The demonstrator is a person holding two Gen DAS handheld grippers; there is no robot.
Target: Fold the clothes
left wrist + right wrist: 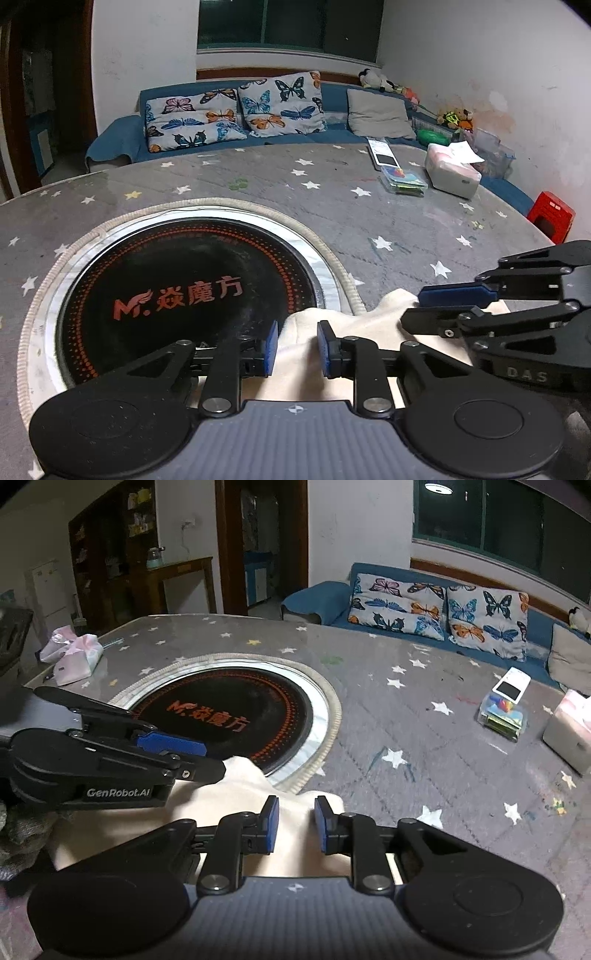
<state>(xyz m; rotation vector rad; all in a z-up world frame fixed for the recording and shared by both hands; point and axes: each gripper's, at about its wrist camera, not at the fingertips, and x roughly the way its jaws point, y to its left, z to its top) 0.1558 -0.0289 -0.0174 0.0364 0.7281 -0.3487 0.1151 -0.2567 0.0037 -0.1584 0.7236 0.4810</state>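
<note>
A cream cloth [373, 325] lies on the grey star-patterned table at its near edge, partly over the rim of the round black cooktop [184, 291]. My left gripper [297, 347] is open, its blue pads on either side of a raised fold of the cloth. My right gripper [295, 825] is also open, straddling another raised part of the cloth [236, 786]. Each gripper shows in the other's view: the right one [436, 306] from the right, the left one [199, 757] from the left, both lying over the cloth.
The cooktop [229, 712] is set into the table [406, 738]. A tissue pack [450, 173], a clear box [402, 179] and a white device [382, 153] lie at the far right. A pink bag [74, 657] sits far left. A blue sofa with cushions [236, 114] stands behind.
</note>
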